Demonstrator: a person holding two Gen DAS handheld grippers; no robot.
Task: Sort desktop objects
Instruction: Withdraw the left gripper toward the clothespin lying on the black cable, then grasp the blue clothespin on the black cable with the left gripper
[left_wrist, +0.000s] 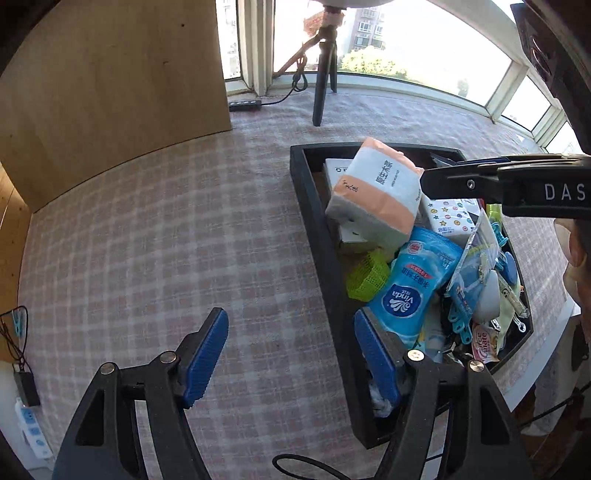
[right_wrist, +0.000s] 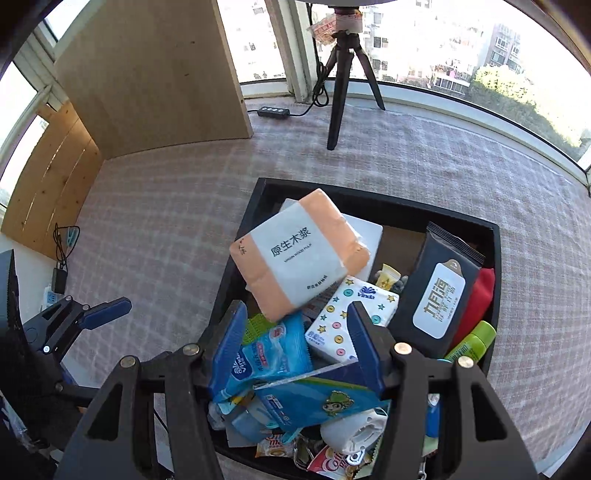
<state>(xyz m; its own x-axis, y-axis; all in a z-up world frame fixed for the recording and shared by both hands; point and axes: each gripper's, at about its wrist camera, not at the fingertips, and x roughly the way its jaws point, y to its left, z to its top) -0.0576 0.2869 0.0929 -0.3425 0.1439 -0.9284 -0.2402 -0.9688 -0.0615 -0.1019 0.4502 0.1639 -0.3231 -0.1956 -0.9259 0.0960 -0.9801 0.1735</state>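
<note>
Clutter hides black tray's (right_wrist: 236, 273) floor beneath right tongs (right_wrist: 295, 332).

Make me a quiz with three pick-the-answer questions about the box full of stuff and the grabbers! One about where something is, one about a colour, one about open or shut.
1. Where is the orange-and-white tissue pack?
A. on the checked cloth
B. on top of the pile in the black tray
C. under the tripod

2. What colour are the pads on the right hand-held gripper?
A. red
B. yellow
C. blue

3. How are the jaws of the left hand-held gripper?
A. open, holding nothing
B. shut on the blue Vinda pack
C. shut on the tray wall

Answers:
1. B, the pack lies tilted on other items inside the tray.
2. C, both ribbed pads show blue.
3. A, its fingers stand wide apart over the cloth and tray edge.
</note>
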